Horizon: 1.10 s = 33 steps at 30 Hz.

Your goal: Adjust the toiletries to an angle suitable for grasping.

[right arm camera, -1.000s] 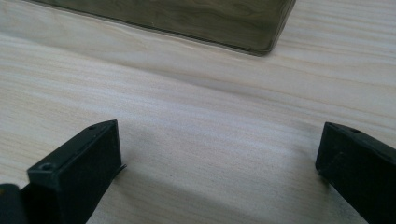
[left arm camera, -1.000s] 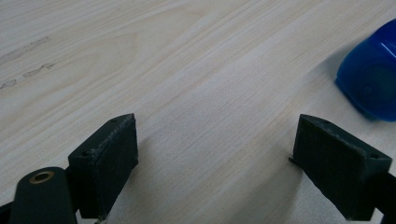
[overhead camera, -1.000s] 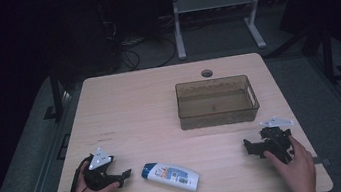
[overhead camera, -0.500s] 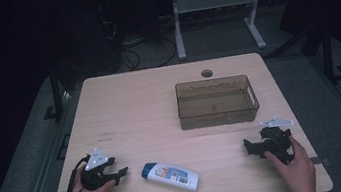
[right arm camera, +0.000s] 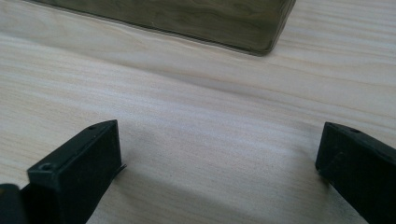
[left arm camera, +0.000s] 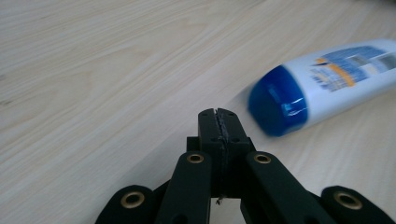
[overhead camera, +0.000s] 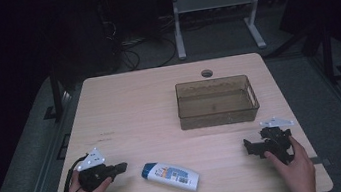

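Note:
A white bottle (overhead camera: 170,175) with a blue cap lies on its side near the front of the wooden table (overhead camera: 149,104). My left gripper (overhead camera: 121,167) rests on the table just left of the cap, jaws pressed together with nothing between them. Its own view shows the shut left gripper (left arm camera: 218,116) a short way from the blue cap of the bottle (left arm camera: 322,86). At the front right, my right gripper (overhead camera: 249,146) sits low over the table, pointing left. In its own view the right gripper (right arm camera: 219,158) is wide open over bare wood.
A clear brownish plastic bin (overhead camera: 217,101) stands right of centre, and its near corner (right arm camera: 252,28) lies just ahead of the right gripper. A cable hole (overhead camera: 206,73) sits near the table's far edge. Dark floor and a white frame (overhead camera: 216,3) lie beyond.
My left gripper has slid a little left and back from the bottle. The right gripper and the bottle have stayed put.

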Tool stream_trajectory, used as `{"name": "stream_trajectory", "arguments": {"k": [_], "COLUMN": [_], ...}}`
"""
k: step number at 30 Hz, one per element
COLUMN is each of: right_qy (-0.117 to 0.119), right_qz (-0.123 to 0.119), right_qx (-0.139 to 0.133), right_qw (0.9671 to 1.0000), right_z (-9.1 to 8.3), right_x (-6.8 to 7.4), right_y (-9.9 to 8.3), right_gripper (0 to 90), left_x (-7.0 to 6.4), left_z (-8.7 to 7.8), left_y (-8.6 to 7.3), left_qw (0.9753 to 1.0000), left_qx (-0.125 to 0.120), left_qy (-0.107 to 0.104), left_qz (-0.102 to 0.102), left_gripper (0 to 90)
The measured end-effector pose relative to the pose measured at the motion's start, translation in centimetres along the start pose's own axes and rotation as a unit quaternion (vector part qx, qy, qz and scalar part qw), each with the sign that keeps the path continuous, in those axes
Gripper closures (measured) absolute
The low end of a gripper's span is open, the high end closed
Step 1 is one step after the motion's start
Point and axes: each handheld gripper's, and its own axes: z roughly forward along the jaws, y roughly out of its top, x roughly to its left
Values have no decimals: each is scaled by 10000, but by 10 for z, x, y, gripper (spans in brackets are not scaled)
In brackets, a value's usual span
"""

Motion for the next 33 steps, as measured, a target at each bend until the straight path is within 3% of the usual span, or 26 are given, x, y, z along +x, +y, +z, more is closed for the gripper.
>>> {"name": "stream_trajectory", "arguments": {"k": [9, 17, 25, 33], "right_qy": [-1, -1, 0, -1], "right_qz": [0, 0, 0, 0], "right_qx": [1, 1, 0, 0], "right_qw": [10000, 10000, 10000, 10000], "right_z": [0, 0, 0, 0], "right_x": [0, 0, 0, 0], "right_y": [0, 0, 0, 0], "right_gripper": [0, 0, 0, 0], "left_x": [-22, -37, -46, -48], "left_z": [7, 18, 26, 33], "left_y": [10, 13, 13, 11], "left_qw": [9990, 9976, 9963, 9963], "left_qx": [-41, 78, 194, 387], "left_qy": [-430, -629, -736, -614], "left_qz": [137, 286, 391, 457], "left_gripper": [900, 900, 900, 900]}}
